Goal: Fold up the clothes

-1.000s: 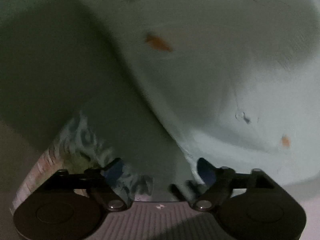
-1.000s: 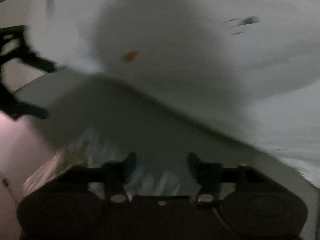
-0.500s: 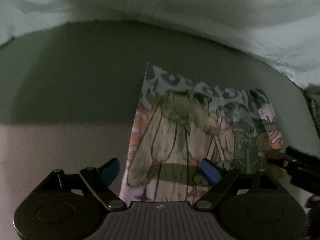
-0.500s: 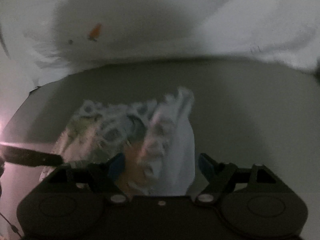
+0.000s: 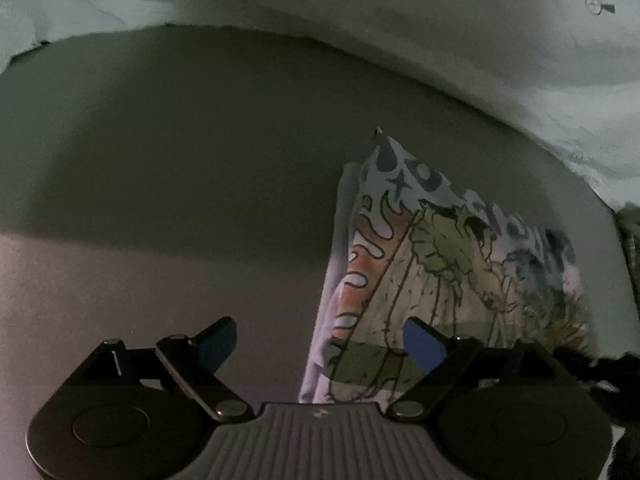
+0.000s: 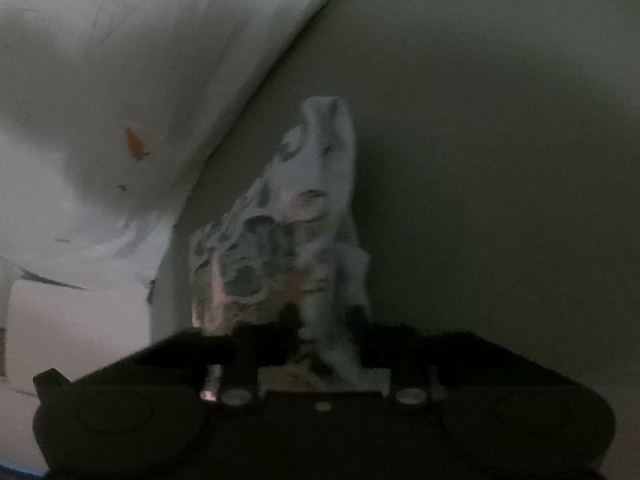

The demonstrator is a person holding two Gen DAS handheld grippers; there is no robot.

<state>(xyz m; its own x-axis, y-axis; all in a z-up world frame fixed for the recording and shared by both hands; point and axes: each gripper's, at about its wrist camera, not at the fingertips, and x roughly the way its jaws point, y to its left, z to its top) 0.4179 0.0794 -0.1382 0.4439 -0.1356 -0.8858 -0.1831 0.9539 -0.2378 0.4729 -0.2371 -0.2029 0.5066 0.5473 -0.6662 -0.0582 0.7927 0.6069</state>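
A printed garment, white with orange flames and a green cartoon figure, lies folded on a grey-green surface. My left gripper is open at the garment's near left edge. Its right blue pad is over the print and its left pad over bare surface. In the blurred right wrist view the garment bunches and rises from my right gripper, whose dark jaws are shut on its near end. A dark piece of that gripper shows at the garment's right side.
A white sheet with small carrot prints covers the far side and fills the left of the right wrist view. A paler pinkish band runs along the near left. The grey-green surface extends to the right.
My right gripper has gone from open to shut on the garment's end, which now bunches upward. The left gripper stays open and has shifted a little left, so the garment sits further right.
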